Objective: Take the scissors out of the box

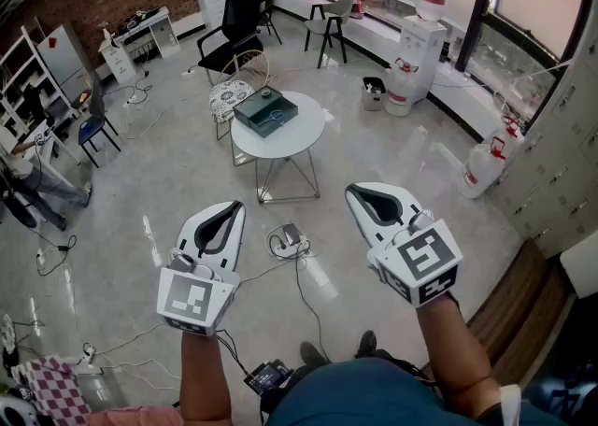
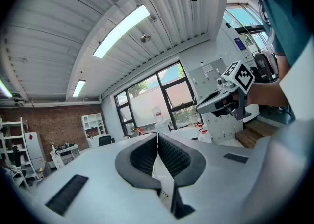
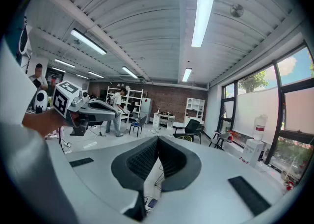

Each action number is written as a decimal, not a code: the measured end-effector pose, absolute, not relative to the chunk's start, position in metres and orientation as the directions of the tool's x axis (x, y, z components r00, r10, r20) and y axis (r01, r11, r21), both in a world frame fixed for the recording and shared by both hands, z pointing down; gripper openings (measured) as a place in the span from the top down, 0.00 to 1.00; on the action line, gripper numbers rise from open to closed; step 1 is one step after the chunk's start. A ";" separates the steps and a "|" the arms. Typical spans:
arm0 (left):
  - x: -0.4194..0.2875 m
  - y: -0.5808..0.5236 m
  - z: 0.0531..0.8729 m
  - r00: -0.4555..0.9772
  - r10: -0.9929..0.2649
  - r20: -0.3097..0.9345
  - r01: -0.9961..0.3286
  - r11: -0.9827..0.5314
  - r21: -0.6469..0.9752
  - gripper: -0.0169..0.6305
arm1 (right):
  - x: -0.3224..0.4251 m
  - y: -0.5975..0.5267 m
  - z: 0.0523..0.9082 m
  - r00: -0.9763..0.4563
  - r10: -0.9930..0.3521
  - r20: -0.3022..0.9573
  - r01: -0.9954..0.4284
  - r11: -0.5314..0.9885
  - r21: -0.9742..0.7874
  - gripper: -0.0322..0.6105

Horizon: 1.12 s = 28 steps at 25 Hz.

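A dark green box sits on a small round white table across the floor, well ahead of both grippers. No scissors show in any view. My left gripper is held out at waist height, its jaws shut together with nothing between them. The right gripper is held out beside it, also shut and empty. Each gripper appears in the other's view: the right gripper and the left gripper. Both are far short of the table.
Cables and a power strip lie on the floor between me and the table. Chairs stand behind the table, water dispensers along the windows, a wooden step at right. A person stands at far left.
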<state>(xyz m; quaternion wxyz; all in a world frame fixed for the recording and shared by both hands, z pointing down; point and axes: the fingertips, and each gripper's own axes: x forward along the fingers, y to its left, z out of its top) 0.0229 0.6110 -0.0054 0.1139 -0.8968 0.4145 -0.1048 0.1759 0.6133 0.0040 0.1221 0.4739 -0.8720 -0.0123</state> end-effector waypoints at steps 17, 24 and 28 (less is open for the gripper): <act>-0.016 0.599 0.001 0.660 -0.746 0.085 -0.702 -0.653 -0.285 0.94 | 0.134 0.599 0.011 -0.517 -0.833 0.199 -0.831 0.544 0.116 0.89; -0.026 0.582 0.008 0.659 -0.748 0.085 -0.707 -0.654 -0.269 0.94 | 0.121 0.577 0.016 -0.532 -0.821 0.208 -0.819 0.561 0.119 0.89; -0.023 0.558 0.016 0.638 -0.763 0.100 -0.721 -0.639 -0.268 0.94 | 0.127 0.547 0.021 -0.549 -0.810 0.206 -0.809 0.577 0.115 0.89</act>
